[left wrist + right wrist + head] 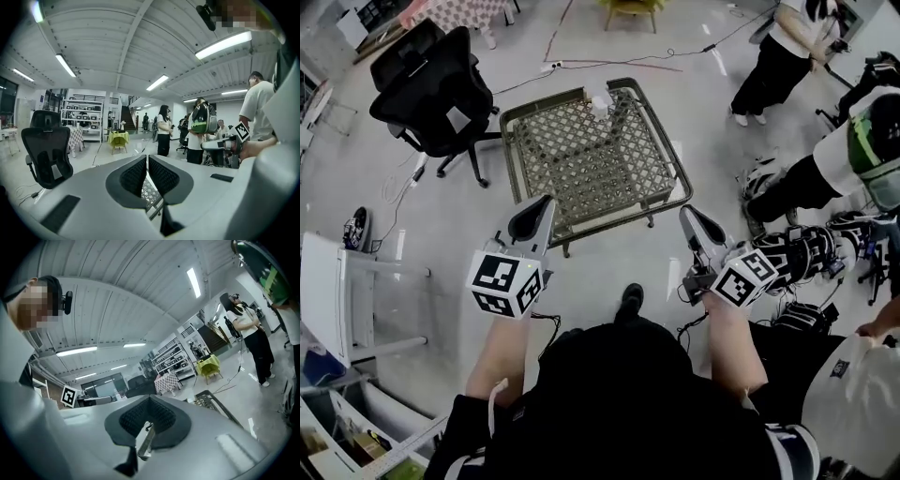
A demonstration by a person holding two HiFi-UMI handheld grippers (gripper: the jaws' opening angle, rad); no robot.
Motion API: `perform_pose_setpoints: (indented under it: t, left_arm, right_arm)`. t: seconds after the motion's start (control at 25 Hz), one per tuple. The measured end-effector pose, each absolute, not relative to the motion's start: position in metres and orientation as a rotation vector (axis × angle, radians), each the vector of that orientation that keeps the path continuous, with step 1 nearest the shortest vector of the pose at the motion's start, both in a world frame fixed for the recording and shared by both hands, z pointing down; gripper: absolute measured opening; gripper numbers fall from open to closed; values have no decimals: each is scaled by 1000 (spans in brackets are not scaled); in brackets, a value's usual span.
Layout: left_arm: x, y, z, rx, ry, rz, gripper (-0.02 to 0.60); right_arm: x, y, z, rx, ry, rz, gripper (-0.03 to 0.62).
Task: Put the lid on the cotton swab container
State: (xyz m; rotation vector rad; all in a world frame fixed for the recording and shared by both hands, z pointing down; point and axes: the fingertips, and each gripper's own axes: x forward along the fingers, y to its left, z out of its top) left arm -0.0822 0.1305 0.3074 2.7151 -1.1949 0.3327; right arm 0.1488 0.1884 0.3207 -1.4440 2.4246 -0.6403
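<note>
A small white cotton swab container (599, 101) stands near the far edge of a low table with a lattice top (581, 169). I cannot tell its lid apart from it at this distance. My left gripper (544, 204) is held up short of the table's near left corner, and my right gripper (687, 216) hovers by the near right corner. Both are well back from the container. In the left gripper view the left gripper (147, 157) is shut with nothing between its pads. In the right gripper view the right gripper (149, 400) is also shut and empty, tilted up toward the ceiling.
A black office chair (431, 89) stands left of the table. A white rack (337, 291) is at the near left. People (783, 52) stand at the right, with bags (802, 253) on the floor. Cables (609, 61) run across the floor beyond the table.
</note>
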Motion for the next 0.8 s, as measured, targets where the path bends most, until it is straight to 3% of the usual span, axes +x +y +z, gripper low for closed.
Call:
perform_pose_setpoints:
  t: [0.36,0.8]
  left_arm:
    - [-25,98,316,2653,-1262,368,20]
    - [-7,31,342,2599,-1285,384,20]
  right_arm:
    - [204,142,319,-1353,2463,-664,10]
    - [224,74,337,-1343,2494,-724,11]
